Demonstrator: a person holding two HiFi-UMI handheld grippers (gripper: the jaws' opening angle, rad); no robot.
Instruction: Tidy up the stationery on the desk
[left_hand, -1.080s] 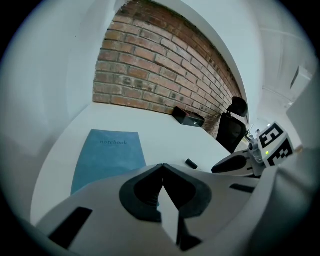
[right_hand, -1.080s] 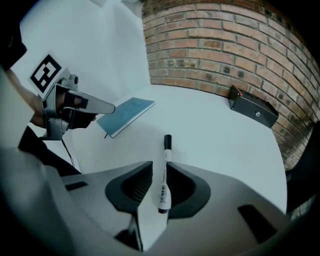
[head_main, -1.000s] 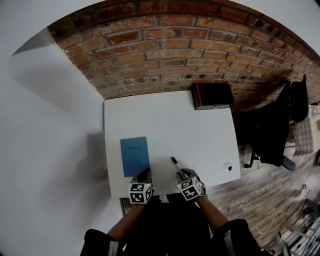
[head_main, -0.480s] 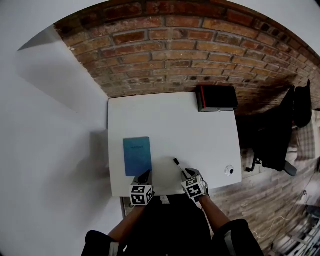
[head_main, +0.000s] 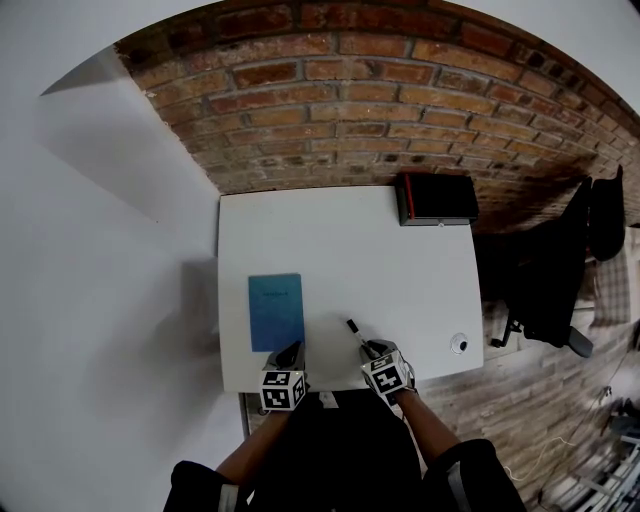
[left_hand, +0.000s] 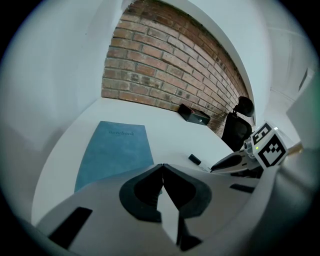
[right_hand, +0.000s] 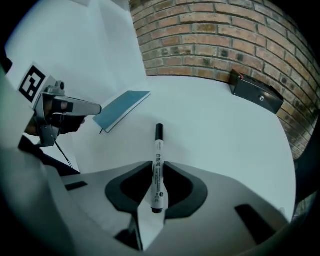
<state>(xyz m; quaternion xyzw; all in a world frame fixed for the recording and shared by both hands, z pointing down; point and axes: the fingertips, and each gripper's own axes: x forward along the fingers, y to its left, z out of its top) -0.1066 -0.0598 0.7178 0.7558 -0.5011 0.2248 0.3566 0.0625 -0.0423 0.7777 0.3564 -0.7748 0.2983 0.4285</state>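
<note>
My left gripper: jaws closed, empty, at notebook's near edge | my right gripper: jaws clamp a marker, right of notebook | black box: far beyond notebook, by the wall.

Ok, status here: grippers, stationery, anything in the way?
Status: left hand-held gripper shut, empty; right hand-held gripper shut on marker. On desk: blue notebook, flat. Nothing in the way.
</note>
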